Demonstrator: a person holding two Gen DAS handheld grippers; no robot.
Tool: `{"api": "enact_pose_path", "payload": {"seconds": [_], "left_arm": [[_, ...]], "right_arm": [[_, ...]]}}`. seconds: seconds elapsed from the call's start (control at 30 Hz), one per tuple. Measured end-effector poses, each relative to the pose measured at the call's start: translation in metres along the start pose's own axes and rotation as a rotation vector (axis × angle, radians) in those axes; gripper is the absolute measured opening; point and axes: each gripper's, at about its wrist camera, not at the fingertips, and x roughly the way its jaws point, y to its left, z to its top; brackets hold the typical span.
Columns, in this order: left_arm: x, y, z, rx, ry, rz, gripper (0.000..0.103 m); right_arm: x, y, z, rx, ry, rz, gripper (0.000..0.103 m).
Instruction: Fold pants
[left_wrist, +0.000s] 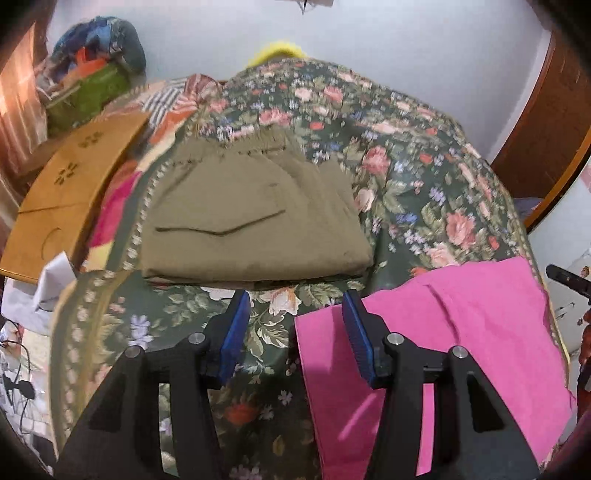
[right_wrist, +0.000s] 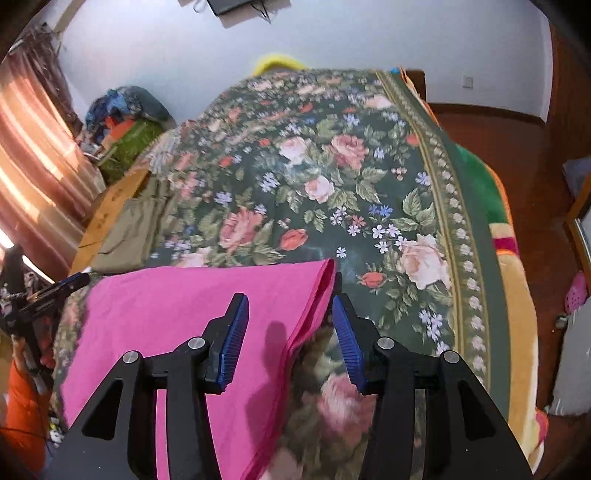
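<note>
Both tongs, left (left_wrist: 295, 325) and right (right_wrist: 290, 325), hang apart, empty. The flat bright-pink cloth pants (right_wrist: 192, 317) lie below them on the floral-quilted bed (right_wrist: 332, 177); best pinch both layers at the right tongs' edge.

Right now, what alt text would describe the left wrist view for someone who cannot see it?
An open left hand-held gripper hovers over a floral bedspread, between folded khaki pants ahead and pink pants lying flat to its right. A wooden board sits at the left.
</note>
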Motion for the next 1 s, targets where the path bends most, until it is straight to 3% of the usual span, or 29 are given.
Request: {"api": "enact_pose_path", "payload": {"seconds": [0.3,0.47,0.53,0.6,0.63,0.67,0.8,1.0], "left_arm": [[0.027,0.010,-0.010,-0.097,0.067,-0.097,0.049],[0.030,0.007,-0.012,-0.095,0.089,-0.140,0.027],[0.028,0.003,-0.013,-0.082,0.088,-0.146,0.024],[0.027,0.000,-0.013,-0.072,0.082,-0.132,0.024],[0.027,0.000,-0.013,-0.069,0.080,-0.126,0.023],[0.027,-0.001,-0.013,-0.068,0.080,-0.123,0.020],[0.020,-0.001,-0.012,-0.045,0.059,-0.102,0.016],[0.019,-0.005,-0.014,0.015,0.037,-0.052,0.014]], "right_arm": [[0.047,-0.014,0.012,0.031,0.101,0.019,0.044],[0.056,-0.018,0.013,0.042,0.107,0.050,0.044],[0.059,-0.016,0.015,0.038,0.109,0.071,0.044],[0.063,-0.015,0.015,0.042,0.109,0.097,0.032],[0.064,-0.014,0.016,0.041,0.107,0.097,0.017],[0.066,-0.013,0.016,0.038,0.105,0.098,0.010],[0.063,-0.011,0.017,0.024,0.059,0.109,0.008],[0.052,-0.013,0.021,-0.014,-0.014,0.048,0.003]]}}
